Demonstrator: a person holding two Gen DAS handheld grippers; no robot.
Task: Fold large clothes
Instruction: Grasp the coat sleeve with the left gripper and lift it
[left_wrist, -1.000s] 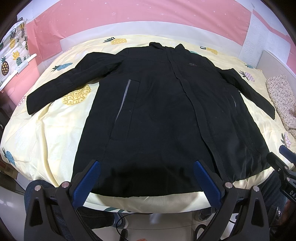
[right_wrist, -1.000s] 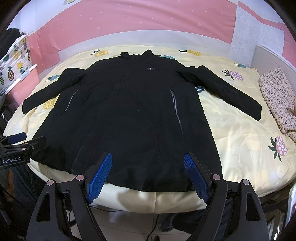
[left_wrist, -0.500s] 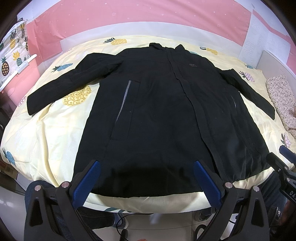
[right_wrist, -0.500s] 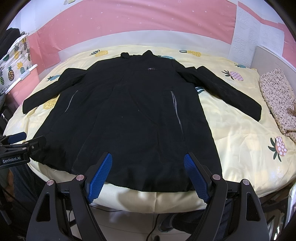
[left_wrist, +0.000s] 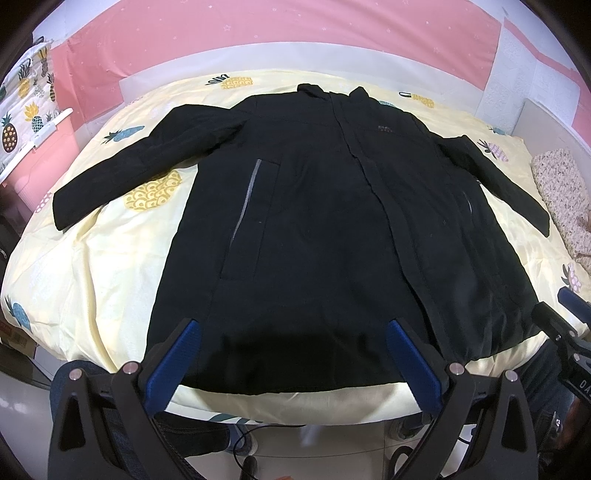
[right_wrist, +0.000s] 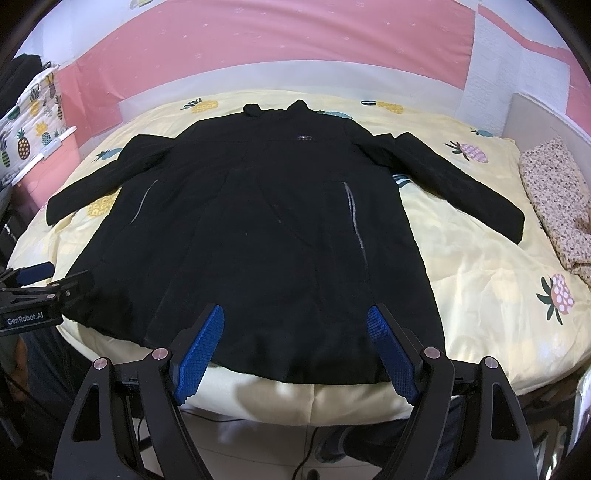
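A bed (left_wrist: 92, 258) dressed in a pale yellow sheet printed with pineapples fills the room, backed by a pink wall (left_wrist: 258, 44) with a white panel at the right.

Nearest to the cameras, both tools hang at the foot of the bed. The left gripper (left_wrist: 295, 354) has its blue-padded fingers (left_wrist: 173, 362) spread wide with nothing between them, poised over the hem on the coat's left half. The right gripper (right_wrist: 295, 343) is likewise spread wide and empty, its pads (right_wrist: 391, 354) framing the hem further to the right. Neither appears to touch the cloth, though the fisheye makes contact at the hem hard to judge. Each tool shows at the edge of the other's view.

Beyond them lies the black coat (left_wrist: 314, 221), front side up and closed down the middle, spread flat along the bed with the hem at the near edge and the collar (right_wrist: 277, 107) at the far end. Its left sleeve (left_wrist: 122, 184) and right sleeve (right_wrist: 461, 192) both stretch outward onto the sheet, unfolded. A speckled cloth (right_wrist: 554, 199) sits at the far right side of the bed.

Judging from this layout, the folding has not begun: the garment is only laid out and smoothed. Both sleeves remain to be brought in across the body, and the length remains to be folded up from the hem.
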